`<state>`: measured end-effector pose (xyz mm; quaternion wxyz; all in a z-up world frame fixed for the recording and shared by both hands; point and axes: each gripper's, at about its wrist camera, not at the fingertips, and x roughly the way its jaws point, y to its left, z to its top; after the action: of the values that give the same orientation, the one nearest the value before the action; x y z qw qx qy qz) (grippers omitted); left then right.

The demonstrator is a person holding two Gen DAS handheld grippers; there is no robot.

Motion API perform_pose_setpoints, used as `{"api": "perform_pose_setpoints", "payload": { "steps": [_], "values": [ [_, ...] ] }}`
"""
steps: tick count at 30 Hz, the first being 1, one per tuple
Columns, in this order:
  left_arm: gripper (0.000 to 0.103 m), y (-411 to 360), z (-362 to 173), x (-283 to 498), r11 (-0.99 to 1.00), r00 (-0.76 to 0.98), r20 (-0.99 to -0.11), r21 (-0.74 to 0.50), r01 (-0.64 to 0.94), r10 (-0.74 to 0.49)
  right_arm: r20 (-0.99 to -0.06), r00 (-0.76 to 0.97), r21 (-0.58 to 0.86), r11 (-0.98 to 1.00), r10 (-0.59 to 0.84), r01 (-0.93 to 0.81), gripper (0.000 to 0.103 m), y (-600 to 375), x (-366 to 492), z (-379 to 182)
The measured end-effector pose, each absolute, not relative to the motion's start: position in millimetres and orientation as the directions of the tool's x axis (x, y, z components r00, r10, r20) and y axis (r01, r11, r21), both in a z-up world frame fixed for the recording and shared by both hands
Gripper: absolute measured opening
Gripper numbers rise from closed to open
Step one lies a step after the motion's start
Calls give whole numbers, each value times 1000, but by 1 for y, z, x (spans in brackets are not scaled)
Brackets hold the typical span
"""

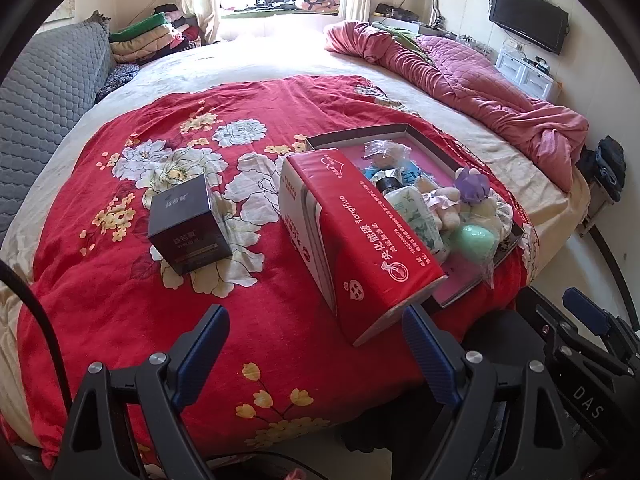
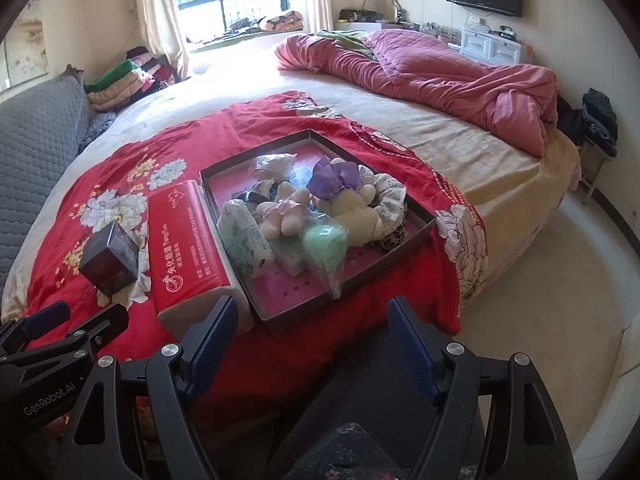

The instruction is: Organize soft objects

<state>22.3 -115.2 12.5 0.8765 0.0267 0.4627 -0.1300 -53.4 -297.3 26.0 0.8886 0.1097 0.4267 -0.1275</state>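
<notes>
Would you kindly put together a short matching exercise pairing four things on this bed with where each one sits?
Things:
1. dark box
2. red carton
3. mint-green ball
4. pink quilt

Places:
A. inside the shallow tray, wrapped in clear plastic
B. bunched along the far side of the bed
C. alone on the floral bedspread
D. lying against the tray's outer wall

Pairs: 1-C, 2-D, 3-A, 4-B

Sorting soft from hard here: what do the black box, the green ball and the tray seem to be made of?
Black box: likely glossy printed card, given its sharp edges and sheen.
Green ball: looks soft and matte, perhaps foam or plush, inside a clear plastic bag.
Tray: seems stiff cardboard, with thin dark straight walls and a pink printed floor.
</notes>
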Motion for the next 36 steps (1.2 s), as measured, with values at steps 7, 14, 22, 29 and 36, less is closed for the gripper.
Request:
{"api": "perform_pose_setpoints", "payload": {
  "steps": [7, 14, 22, 29, 36],
  "values": [
    [88, -114, 11, 23, 967, 534, -822, -72, 245, -197, -778, 614, 81, 946, -137, 315, 78, -295, -54, 28],
    [88, -114, 10, 23, 967, 530, -825, -71, 246, -196, -778, 613, 76, 947, -139, 311, 78, -294, -54, 28],
    [88, -114, 9, 23, 967, 531, -825, -67, 246, -192, -783, 607, 78, 948, -133, 308, 78, -294, -54, 28],
    [88, -114, 9, 23, 968, 529, -827, -65, 244, -189, -785, 606, 77, 950, -130, 304, 78, -292, -53, 27],
    [88, -114, 8, 22, 968, 527, -831, -56, 245, -181, -779, 613, 73, 952, -132, 297, 78, -291, -52, 28]
  ]
}}
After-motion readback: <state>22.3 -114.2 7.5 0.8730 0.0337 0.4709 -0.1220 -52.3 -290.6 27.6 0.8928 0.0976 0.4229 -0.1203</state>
